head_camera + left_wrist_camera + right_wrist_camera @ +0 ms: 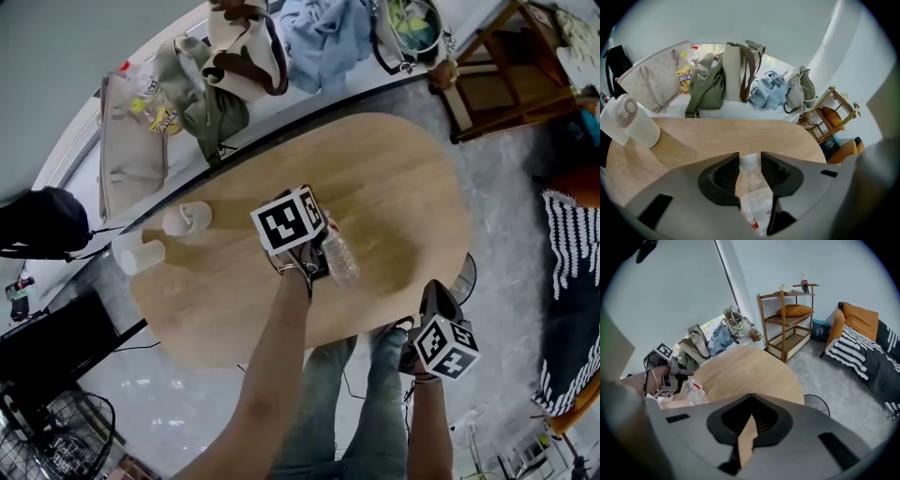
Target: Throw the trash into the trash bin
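I can't read a single whole word anywhere. The yellow snack packet (684, 78), at ten o'clock in the left gripper view, has dark letters that are too blurry to read. The bottle (752, 187), at six o'clock, has a red-and-white label (756, 211) that I can't read either. In the head view, the left marker cube (289, 220) in the middle and the right marker cube (446, 347) at five o'clock show only black-and-white squares.

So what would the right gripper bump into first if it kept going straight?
Most likely the wooden table: the shut right gripper aims down at its near edge. Depth is unclear, so it could just miss.
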The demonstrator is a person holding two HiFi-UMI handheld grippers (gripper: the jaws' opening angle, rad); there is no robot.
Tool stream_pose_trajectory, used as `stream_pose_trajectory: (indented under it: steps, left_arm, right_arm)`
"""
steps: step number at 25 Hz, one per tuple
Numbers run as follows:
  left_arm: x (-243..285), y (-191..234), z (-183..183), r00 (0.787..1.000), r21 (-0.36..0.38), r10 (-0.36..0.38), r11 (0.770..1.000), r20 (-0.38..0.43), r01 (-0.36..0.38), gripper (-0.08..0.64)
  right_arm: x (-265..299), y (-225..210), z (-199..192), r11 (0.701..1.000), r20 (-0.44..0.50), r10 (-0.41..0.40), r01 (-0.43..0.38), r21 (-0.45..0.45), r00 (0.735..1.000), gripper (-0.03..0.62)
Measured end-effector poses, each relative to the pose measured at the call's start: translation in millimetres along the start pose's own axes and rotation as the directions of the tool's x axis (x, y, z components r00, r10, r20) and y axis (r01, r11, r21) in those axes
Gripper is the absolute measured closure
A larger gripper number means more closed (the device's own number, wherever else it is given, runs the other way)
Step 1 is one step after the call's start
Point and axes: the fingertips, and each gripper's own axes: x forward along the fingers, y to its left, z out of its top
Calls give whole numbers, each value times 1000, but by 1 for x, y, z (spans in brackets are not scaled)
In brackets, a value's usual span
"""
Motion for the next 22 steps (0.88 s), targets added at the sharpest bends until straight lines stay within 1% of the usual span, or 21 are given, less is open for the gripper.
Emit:
stream_pose_trajectory:
  steps: [5,10,14,17,22]
  left_arm:
    - [-24,-22,-2,999,5,-18,1000,34,17,407]
    - [-55,-60,-11,997,20,-52,999,60,51,408]
    - [-81,-101,-20,992,38,-95,995,85,92,410]
    - [-104,-134,-35,988,51,-123,992,95,119,410]
    - [-136,-189,-60,980,99,-168,982,104,158,410]
  right_arm:
    - [-19,-21,10,1000,41,-3,2,21,999,586]
    - [-47,-51,21,999,80,-11,8,40,997,586]
    - [-71,-80,35,998,128,-20,13,60,992,586]
    - [-94,-105,46,998,160,-25,15,66,987,586]
    - [-129,-147,62,997,209,-38,23,73,977,586]
